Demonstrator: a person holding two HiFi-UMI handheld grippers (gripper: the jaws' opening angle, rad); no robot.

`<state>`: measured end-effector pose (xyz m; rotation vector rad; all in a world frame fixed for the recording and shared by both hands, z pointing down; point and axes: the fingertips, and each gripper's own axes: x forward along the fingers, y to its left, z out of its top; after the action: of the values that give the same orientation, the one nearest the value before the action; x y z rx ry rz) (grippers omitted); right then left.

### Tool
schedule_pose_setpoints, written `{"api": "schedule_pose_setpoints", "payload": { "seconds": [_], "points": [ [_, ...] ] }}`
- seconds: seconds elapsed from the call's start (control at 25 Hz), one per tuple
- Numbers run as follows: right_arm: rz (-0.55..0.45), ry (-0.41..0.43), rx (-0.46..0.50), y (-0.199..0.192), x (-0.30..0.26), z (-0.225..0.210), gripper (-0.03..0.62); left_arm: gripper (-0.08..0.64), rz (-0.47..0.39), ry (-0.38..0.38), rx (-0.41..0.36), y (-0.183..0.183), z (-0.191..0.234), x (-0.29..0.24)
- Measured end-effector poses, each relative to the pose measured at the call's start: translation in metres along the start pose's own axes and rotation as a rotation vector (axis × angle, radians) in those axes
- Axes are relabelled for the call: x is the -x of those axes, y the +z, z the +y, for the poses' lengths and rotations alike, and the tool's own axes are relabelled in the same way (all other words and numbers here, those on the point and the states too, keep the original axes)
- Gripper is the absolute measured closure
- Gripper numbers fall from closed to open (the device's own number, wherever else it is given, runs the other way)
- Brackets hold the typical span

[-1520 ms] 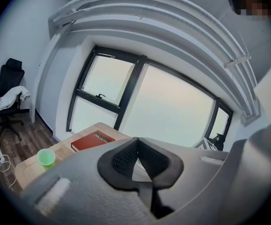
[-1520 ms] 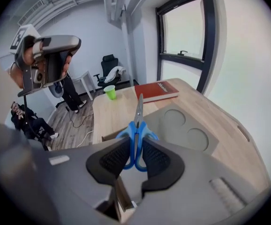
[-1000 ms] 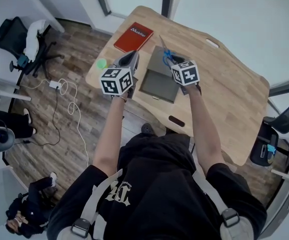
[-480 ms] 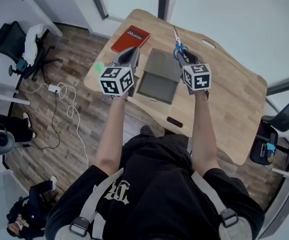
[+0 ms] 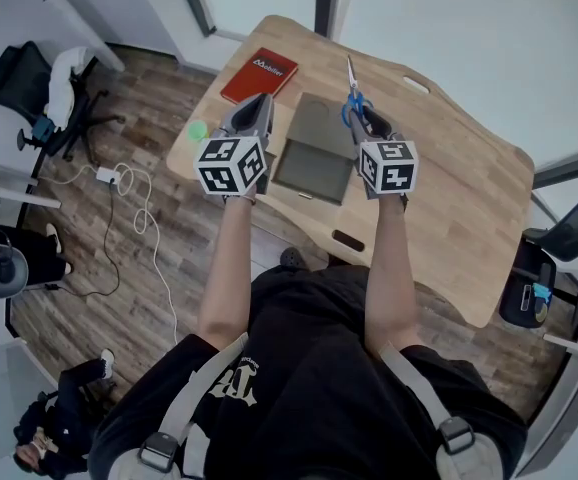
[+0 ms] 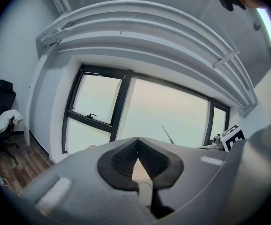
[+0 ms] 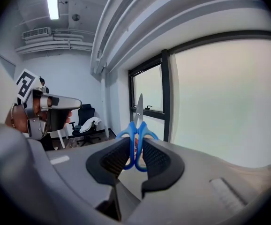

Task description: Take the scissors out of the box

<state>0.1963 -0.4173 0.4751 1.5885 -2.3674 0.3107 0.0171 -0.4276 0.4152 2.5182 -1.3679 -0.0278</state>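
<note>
Both held out ahead: left gripper [image 5: 257,106] level, jaws closed on nothing; right gripper [image 5: 367,123] alongside, tipped slightly down, clamped on the scissors [image 5: 349,98].

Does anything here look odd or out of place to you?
Only the scissors: they stand blade-up, pinched by the handles in the right gripper, outside the box. Nothing looks spilled or broken.

Head view: steep overhead onto table [image 5: 459,183]. Gripper views: low, near level, both facing window [image 6: 168,116].
</note>
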Motion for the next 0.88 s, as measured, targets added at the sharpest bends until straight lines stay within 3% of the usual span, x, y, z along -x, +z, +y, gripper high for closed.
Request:
{"api": "schedule_pose_setpoints", "payload": {
  "seconds": [0.88],
  "points": [
    [0.037,-0.001,-0.018,-0.021,0.007,-0.003,0.502,0.561,0.027,-0.018,-0.008,-0.014,-0.005,0.012]
  ]
}}
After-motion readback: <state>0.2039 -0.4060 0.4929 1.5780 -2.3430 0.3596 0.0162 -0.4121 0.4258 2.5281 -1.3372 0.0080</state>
